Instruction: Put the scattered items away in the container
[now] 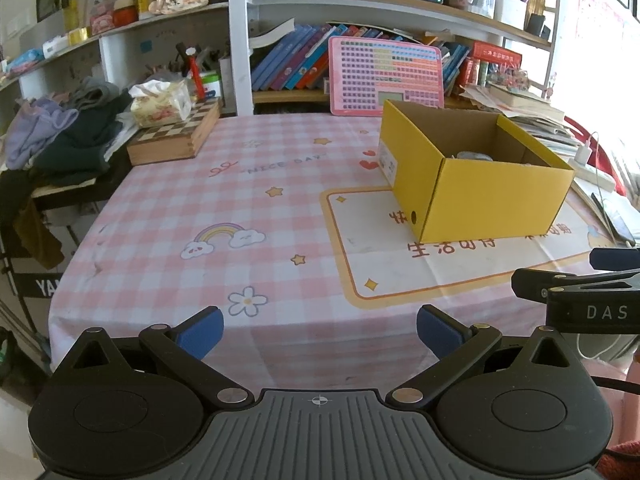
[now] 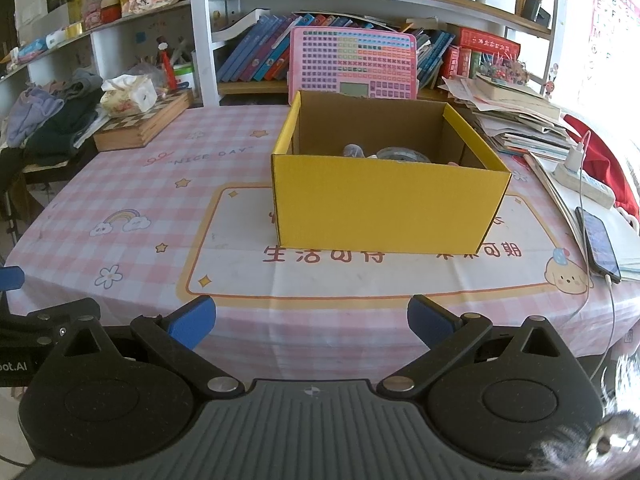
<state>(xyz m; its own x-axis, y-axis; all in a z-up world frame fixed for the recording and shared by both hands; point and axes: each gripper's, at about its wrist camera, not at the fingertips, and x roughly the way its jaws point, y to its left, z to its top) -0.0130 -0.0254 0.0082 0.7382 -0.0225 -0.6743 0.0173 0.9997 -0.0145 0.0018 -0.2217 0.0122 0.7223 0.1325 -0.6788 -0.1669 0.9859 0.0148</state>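
Since nothing loose shows on the table (image 2: 132, 184), tidying looks nearly done. Both grippers' jaws gape wide, empty; check the yellow box (image 2: 384, 204) before withdrawing.

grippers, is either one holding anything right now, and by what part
Nothing is held. The left gripper and the right gripper are both open and empty above the tablecloth, short of the yellow box.

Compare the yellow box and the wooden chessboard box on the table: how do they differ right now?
The yellow box is open-topped cardboard with items inside, standing mid-table; the chessboard box is closed, wooden, flatter, at the table's far left edge with a tissue pack on top. Both are rectangular and rest on the checked tablecloth.
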